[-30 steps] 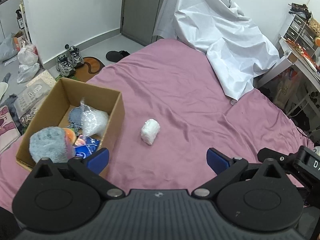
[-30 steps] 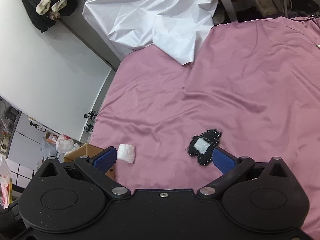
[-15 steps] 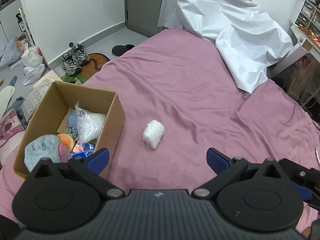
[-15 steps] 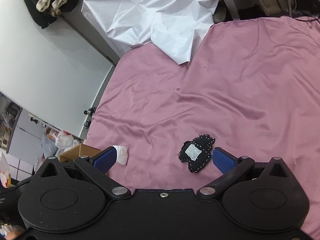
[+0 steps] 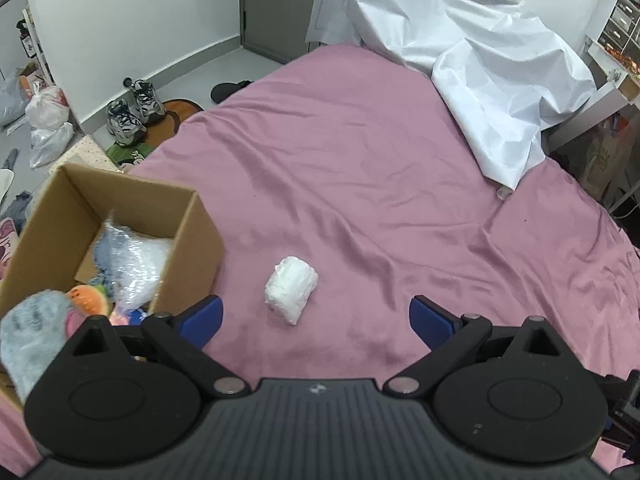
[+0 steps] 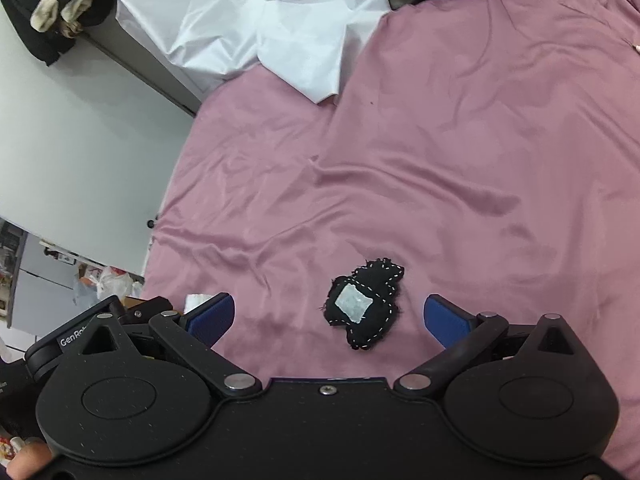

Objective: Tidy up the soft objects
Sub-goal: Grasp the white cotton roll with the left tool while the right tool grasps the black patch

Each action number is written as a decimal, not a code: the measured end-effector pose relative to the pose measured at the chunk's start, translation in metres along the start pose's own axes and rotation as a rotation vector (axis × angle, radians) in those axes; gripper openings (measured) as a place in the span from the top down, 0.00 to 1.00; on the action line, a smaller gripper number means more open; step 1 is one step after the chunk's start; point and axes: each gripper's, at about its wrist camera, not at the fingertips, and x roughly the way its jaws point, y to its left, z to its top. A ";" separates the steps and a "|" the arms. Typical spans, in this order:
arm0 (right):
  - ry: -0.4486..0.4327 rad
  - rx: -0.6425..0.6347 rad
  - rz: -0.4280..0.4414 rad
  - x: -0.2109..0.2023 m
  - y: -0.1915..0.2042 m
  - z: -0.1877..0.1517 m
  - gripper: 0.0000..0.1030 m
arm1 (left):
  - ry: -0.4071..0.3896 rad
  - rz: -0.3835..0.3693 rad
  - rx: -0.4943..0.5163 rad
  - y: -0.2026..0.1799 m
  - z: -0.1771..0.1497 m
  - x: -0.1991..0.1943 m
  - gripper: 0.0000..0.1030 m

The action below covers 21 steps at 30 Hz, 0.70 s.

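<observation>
Grippers: left gripper (image 5: 316,318) and right gripper (image 6: 328,318) spread, empty | centre on white bundle (image 5: 291,289), black patch (image 6: 365,307) | pinch deep, avoid bed sheet (image 5: 360,168)

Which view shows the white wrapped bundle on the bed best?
The left wrist view: the white bundle lies whole on the pink bedsheet, beside the cardboard box. In the right wrist view only a sliver shows behind a fingertip.
</observation>
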 end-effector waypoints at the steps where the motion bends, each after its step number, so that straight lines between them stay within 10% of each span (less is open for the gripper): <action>1: 0.007 -0.005 -0.005 0.003 0.001 0.000 0.03 | 0.001 0.002 0.001 0.000 0.000 0.005 0.04; 21: 0.097 -0.101 -0.169 0.065 0.014 -0.003 0.10 | 0.044 0.050 -0.022 0.005 -0.001 0.077 0.58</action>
